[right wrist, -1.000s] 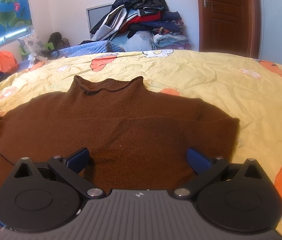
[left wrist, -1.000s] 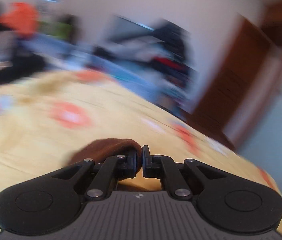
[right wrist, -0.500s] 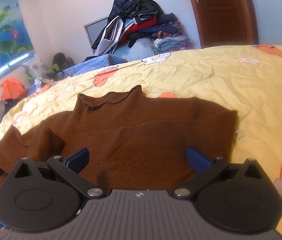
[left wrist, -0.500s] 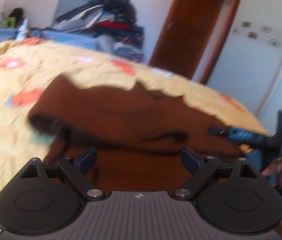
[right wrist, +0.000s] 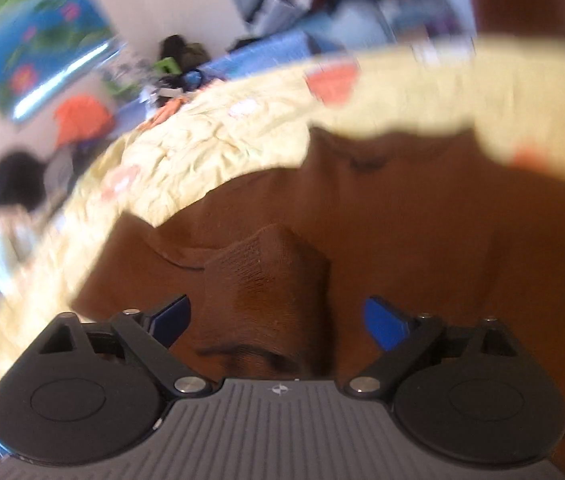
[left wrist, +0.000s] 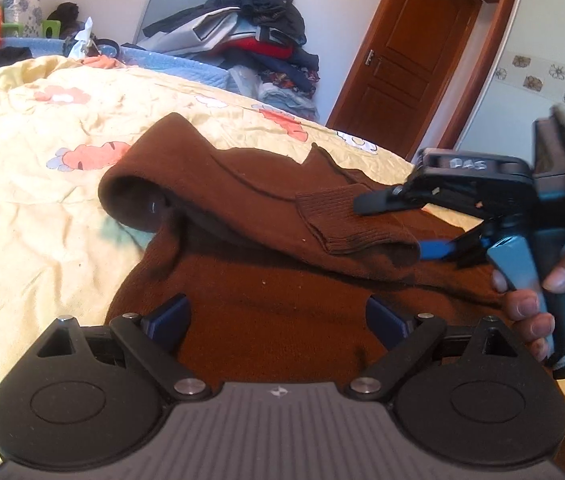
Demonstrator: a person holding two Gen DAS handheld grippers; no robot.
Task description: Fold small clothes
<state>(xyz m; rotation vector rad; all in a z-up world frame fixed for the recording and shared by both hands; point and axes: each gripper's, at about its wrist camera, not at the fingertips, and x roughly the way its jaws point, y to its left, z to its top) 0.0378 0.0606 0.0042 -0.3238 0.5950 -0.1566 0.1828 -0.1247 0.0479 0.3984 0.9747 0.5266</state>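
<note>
Brown sweater (left wrist: 282, 312): spread on my yellow bedspread (left wrist: 22, 200), one sleeve (left wrist: 266, 216) folded across the body, its ribbed cuff (right wrist: 270, 280) between my right gripper's (right wrist: 276, 320) fingers. Those jaws have just been closing but do not yet press the cuff. My left gripper (left wrist: 278, 316): jaws parted, just opened, nothing held, over the body. Behind: clothes pile (left wrist: 250, 36), wooden door (left wrist: 406, 60).

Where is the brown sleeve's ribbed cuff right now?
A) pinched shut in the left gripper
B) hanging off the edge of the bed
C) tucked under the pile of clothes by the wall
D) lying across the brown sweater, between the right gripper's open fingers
D: the ribbed cuff lies folded across the brown sweater, with the right gripper open around it, pads not pressing.
</note>
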